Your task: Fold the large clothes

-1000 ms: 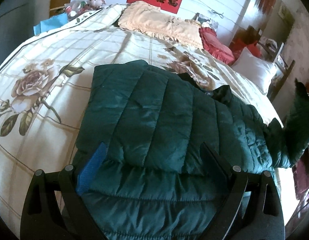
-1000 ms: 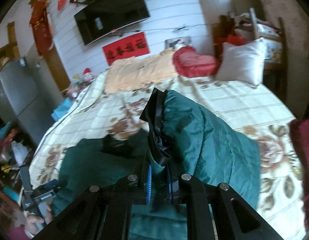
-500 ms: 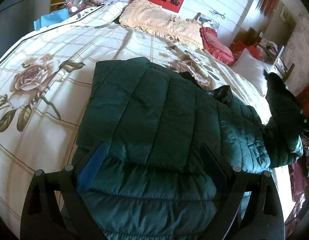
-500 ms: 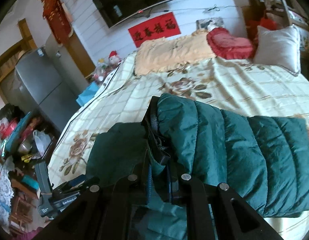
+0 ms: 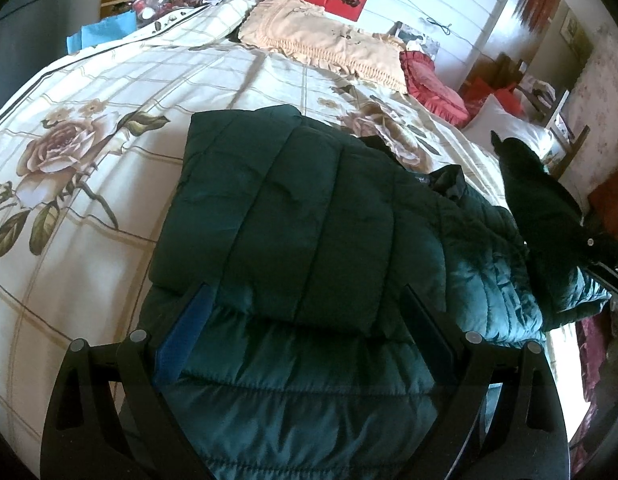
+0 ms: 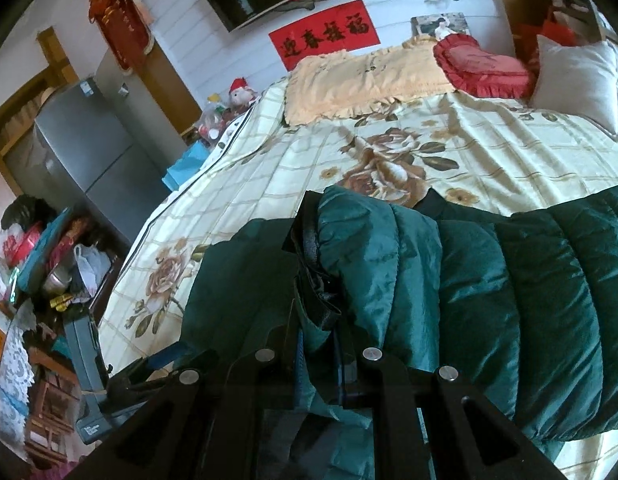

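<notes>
A dark green quilted puffer jacket [image 5: 293, 216] lies partly folded on the floral bedspread [image 5: 109, 92]. My left gripper [image 5: 305, 296] is open and hovers just over the jacket's near edge, its fingers spread wide and holding nothing. My right gripper [image 6: 319, 312] is shut on the jacket's dark-trimmed edge [image 6: 309, 248] and holds that side [image 6: 509, 300] lifted over the rest of the jacket. In the left wrist view the lifted part [image 5: 537, 200] stands up at the far right. The left gripper also shows in the right wrist view [image 6: 149, 368] at the lower left.
A peach pillow [image 5: 321, 40], a red heart cushion [image 6: 481, 64] and a white pillow [image 6: 577, 80] lie at the head of the bed. A grey fridge [image 6: 81, 152] and cluttered shelves [image 6: 37, 272] stand beside the bed on the left.
My right gripper has carried the held side of the jacket up and leftward over the folded part. The left gripper has stayed open over the near edge.
</notes>
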A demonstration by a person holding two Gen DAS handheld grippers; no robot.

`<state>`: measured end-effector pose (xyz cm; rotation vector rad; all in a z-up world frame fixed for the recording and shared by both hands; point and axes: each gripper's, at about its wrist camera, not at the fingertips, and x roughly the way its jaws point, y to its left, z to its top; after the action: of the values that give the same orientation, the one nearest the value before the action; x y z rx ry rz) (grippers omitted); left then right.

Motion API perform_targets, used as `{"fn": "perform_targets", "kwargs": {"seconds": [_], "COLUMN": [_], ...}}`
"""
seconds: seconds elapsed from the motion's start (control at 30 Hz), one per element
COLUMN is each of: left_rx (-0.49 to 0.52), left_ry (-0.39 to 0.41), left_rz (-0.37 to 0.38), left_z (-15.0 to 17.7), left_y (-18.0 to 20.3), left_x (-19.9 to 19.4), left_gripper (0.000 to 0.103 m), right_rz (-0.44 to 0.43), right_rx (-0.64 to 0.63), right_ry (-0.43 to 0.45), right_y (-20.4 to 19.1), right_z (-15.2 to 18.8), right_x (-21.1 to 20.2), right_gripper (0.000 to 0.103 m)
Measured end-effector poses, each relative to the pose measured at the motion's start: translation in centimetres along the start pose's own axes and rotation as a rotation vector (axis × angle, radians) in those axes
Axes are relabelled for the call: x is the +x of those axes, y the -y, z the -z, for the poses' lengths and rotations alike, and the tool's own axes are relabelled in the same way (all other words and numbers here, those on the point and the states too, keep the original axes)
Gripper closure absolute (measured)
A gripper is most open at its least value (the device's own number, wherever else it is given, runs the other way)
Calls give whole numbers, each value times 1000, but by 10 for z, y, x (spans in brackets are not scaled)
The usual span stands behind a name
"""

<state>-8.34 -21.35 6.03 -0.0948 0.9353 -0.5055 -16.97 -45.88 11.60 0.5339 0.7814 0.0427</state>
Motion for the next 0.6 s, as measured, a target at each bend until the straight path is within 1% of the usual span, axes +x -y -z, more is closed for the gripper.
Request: {"fn": "perform_targets", "kwargs": {"seconds": [0.4,0.53,0.6], "left_rx": [-30,-45,-50], "left_ry": [-3,4,5], "left_rz": [12,23,28], "left_z": [1,1,0], "left_y": [-5,-9,-11], "left_x": [0,-5,-6], "left_gripper": [8,8,8], "right_rz": [-27,-49,-44], "right_rx": [3,23,34], "right_ry": [-81,-134,-162], "right_y": [-10,-10,-8], "right_z": [9,15,17], "right_x": [39,61,74], "right_gripper": [92,92,92]}}
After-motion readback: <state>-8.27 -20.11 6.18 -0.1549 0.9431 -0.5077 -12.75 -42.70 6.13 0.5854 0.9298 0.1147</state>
